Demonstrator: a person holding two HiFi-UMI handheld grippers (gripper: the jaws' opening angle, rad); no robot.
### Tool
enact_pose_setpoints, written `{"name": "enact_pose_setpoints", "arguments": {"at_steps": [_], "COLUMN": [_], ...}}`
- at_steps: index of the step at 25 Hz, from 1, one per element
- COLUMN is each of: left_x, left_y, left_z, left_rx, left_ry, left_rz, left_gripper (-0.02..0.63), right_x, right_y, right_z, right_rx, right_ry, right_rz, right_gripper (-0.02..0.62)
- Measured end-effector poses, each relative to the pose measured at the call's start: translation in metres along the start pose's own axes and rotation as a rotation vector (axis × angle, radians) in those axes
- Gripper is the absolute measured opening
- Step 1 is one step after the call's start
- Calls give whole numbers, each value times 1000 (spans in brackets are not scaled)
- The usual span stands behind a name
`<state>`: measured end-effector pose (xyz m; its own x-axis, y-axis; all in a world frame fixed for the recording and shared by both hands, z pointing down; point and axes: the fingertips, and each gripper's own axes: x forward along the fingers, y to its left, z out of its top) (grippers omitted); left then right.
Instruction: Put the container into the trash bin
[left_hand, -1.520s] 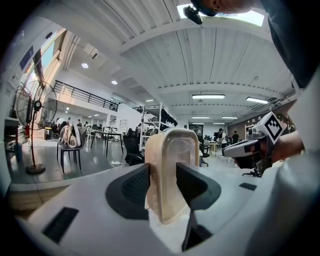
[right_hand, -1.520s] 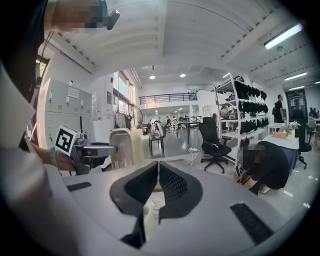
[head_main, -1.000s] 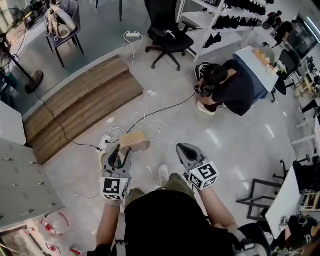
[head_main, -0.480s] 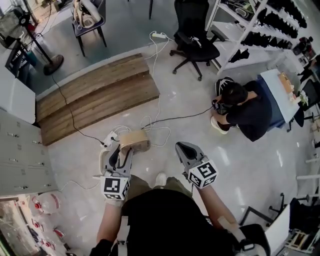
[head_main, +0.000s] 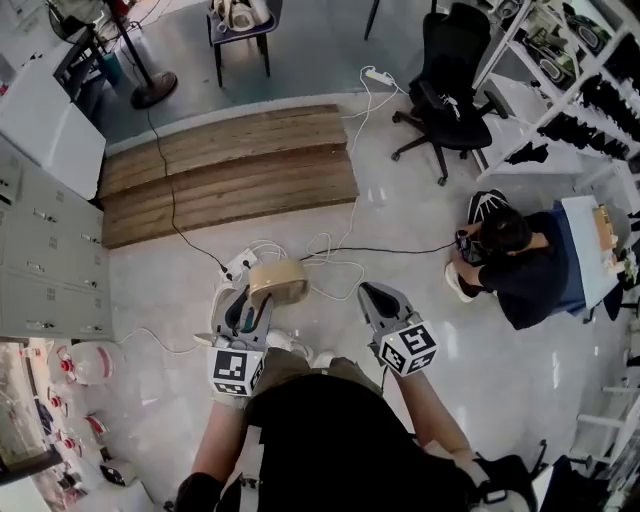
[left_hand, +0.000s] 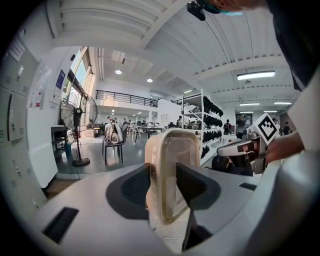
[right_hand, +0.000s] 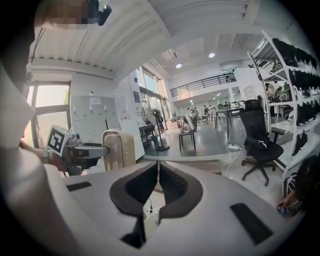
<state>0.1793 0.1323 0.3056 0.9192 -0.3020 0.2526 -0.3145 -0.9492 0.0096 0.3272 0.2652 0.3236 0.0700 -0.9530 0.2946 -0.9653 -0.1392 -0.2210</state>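
My left gripper (head_main: 252, 306) is shut on a translucent beige plastic container (head_main: 277, 281), held out in front of me above the floor. In the left gripper view the container (left_hand: 171, 175) stands on edge between the two black pads, its rim pinched. The right gripper view also catches the container (right_hand: 119, 149) at the left, beside the left gripper's marker cube. My right gripper (head_main: 372, 300) is shut with nothing in it; its jaws (right_hand: 157, 180) meet with no gap. No trash bin shows in any view.
White cables and a power strip (head_main: 240, 265) lie on the floor just ahead. Wooden planks (head_main: 230, 170) lie beyond. A person (head_main: 515, 265) crouches at the right near a black office chair (head_main: 452, 90). Grey lockers (head_main: 40, 260) stand at the left.
The view has swung: planks, chair and crouching person have shifted right and the lockers have come in at the left. Both grippers keep their pose, the left still holding the container.
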Motion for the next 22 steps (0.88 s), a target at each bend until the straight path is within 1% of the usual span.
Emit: {"name": "enact_pose_setpoints", "arguments": {"at_steps": [3,10,13,17,22], "left_x": [2,-2,-9,-30,-59], "left_y": [34,122,153,190,235], "left_z": [-2,-10,-23,-55,-78], "left_rx": [-19,-74,-100,-128,-178], "left_ry": [-4,-15,-11,28,45], "left_rz": [48,173,226,293,418], "left_gripper": [167,166,166,166,166], "right_x": [34,133,174,220,270], "right_y": [8,44,63,97,141], "right_z": [6,28,30,19,9], "right_rx": [-10,-72,-100,-129,-171], "right_ry": [24,79,97,125,187], "right_rz": [37,170,229,310,436], "right_gripper": [23,23,23,23,23]}}
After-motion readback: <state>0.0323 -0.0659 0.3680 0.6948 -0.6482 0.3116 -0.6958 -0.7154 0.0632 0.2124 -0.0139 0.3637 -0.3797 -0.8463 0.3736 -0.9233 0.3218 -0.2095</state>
